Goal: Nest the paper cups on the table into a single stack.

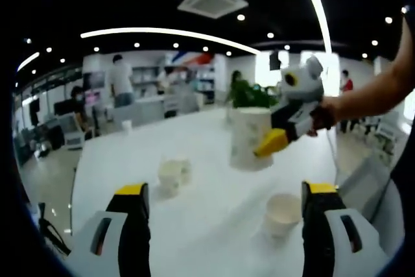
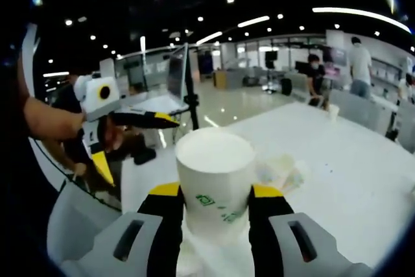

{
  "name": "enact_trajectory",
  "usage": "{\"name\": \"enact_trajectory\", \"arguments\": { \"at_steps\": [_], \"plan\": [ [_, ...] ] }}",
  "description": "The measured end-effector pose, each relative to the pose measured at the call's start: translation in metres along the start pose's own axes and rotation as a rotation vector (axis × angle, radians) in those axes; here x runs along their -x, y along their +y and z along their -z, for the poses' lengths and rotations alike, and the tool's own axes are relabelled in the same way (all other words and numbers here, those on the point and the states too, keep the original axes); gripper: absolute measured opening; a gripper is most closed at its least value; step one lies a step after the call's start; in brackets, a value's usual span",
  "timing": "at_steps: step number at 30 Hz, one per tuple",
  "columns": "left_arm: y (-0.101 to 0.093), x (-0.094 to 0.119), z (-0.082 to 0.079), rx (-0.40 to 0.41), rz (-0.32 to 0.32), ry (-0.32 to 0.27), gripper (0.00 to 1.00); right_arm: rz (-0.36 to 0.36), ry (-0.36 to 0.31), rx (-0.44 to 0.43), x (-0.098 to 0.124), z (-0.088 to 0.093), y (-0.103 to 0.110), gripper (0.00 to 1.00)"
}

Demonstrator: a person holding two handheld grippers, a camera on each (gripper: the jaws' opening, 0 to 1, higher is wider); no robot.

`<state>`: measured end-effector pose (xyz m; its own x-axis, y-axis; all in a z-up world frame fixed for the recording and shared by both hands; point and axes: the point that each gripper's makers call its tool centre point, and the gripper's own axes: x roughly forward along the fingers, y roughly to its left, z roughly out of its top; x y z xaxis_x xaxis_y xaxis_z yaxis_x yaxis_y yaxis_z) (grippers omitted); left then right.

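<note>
My right gripper [image 2: 215, 207] is shut on a tall white paper cup [image 2: 215, 173] with green print, held upright above the white table [image 2: 343, 160]. In the left gripper view that cup [image 1: 249, 139] hangs over the table's middle with the right gripper [image 1: 270, 142] on its right side. My left gripper [image 1: 225, 202] stands open and holds nothing. A single cup [image 1: 283, 213] stands just inside its right jaw. Two more cups [image 1: 172, 174] sit close together further left. From the right gripper view the left gripper [image 2: 135, 144] is open at the left, and blurred cups [image 2: 282, 170] lie beyond the held one.
A small cup [image 1: 126, 124] stands far back on the table [image 1: 207, 238]. A green plant [image 1: 249, 94] is behind the held cup. People stand among desks in the background. A dark tripod [image 2: 189, 89] rises past the table's edge.
</note>
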<state>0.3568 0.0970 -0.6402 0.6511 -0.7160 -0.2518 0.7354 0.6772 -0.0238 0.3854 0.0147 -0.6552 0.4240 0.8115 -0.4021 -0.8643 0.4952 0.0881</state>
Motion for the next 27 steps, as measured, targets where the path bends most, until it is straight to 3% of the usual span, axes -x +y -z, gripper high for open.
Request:
{"name": "enact_trajectory", "arguments": {
  "at_steps": [14,22,27],
  "plan": [
    [-0.015,-0.038,-0.031,0.007,0.042,-0.037,0.88,-0.018,-0.001,-0.007,0.005,0.005,0.009,0.37],
    [-0.028,-0.053,-0.041,-0.026,0.067,-0.035,0.79,-0.029,0.001,-0.015,0.006,0.009,0.015,0.37],
    [-0.033,-0.059,-0.038,-0.034,0.079,-0.029,0.76,-0.041,0.003,-0.005,0.005,0.011,0.023,0.37]
  ]
}}
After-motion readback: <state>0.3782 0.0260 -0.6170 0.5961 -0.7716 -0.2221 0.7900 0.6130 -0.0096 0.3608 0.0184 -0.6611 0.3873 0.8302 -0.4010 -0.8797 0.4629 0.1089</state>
